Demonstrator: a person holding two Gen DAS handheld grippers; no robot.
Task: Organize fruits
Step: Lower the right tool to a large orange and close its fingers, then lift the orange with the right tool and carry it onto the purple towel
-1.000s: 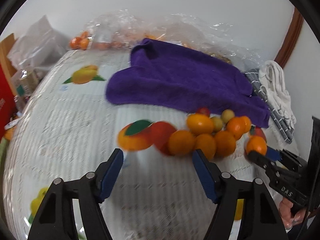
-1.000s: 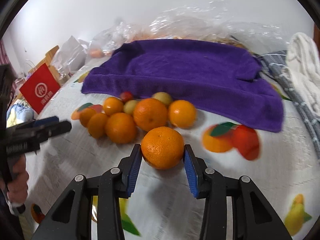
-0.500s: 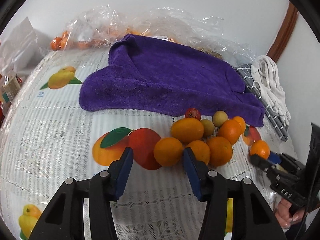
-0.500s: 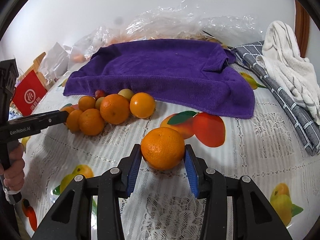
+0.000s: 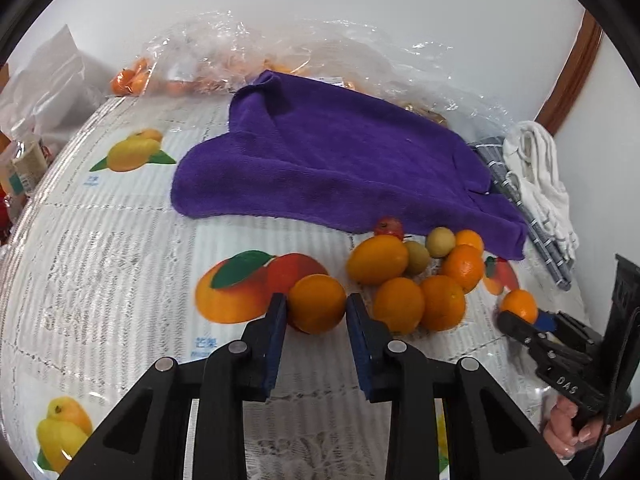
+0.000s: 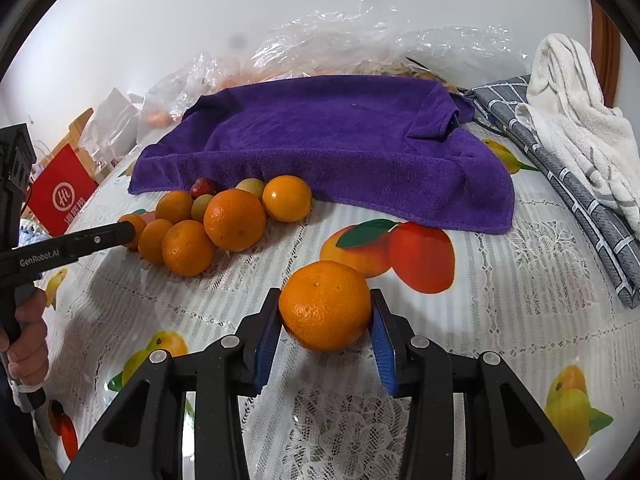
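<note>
A pile of oranges and small green and red fruits (image 5: 416,276) lies on the fruit-print tablecloth (image 5: 120,264), in front of a purple towel (image 5: 340,160). My left gripper (image 5: 316,304) is closing its jaws on a small orange (image 5: 317,309) at the pile's left end, and both blue pads touch it. My right gripper (image 6: 325,300) is shut on a large orange (image 6: 325,306), held just above the cloth to the right of the pile (image 6: 216,224). Each gripper also shows at the edge of the other's view.
Crumpled clear plastic bags (image 5: 280,52) with more fruit lie behind the purple towel (image 6: 340,136). A white towel (image 6: 576,112) on a grey checked cloth (image 6: 560,168) lies at the right edge. A red box (image 6: 60,196) stands at the left. A person's hands hold both gripper handles.
My left gripper moved in on the pile's left end and its jaws narrowed onto the small orange. My right gripper carried its large orange away from the pile, toward the right.
</note>
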